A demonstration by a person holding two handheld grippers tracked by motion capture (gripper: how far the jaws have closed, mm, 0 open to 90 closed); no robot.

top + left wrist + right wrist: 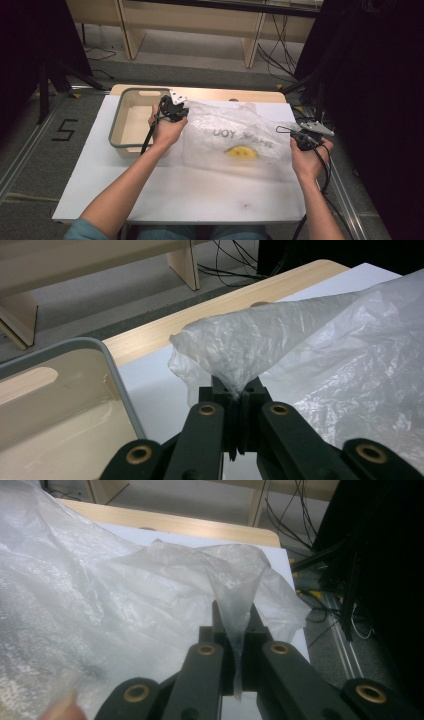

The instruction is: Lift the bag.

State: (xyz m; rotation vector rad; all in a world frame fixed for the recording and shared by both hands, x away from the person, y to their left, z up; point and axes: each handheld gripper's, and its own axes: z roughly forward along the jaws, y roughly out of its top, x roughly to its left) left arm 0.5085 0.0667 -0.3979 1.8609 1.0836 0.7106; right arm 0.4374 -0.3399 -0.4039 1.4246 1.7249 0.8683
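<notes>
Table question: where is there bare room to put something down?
The near strip of the table, between the bag and the front edge, is bare. The tray looks empty too. The middle is crowded: the bag stretches between both tools.

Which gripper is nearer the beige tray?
Left. The left gripper hangs at the beige tray's right rim, pinching the plastic bag; the right gripper grips the bag's far side.

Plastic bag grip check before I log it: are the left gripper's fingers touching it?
Touching. The left gripper view shows the left gripper shut, its fingers pinching a corner of the plastic bag.
</notes>
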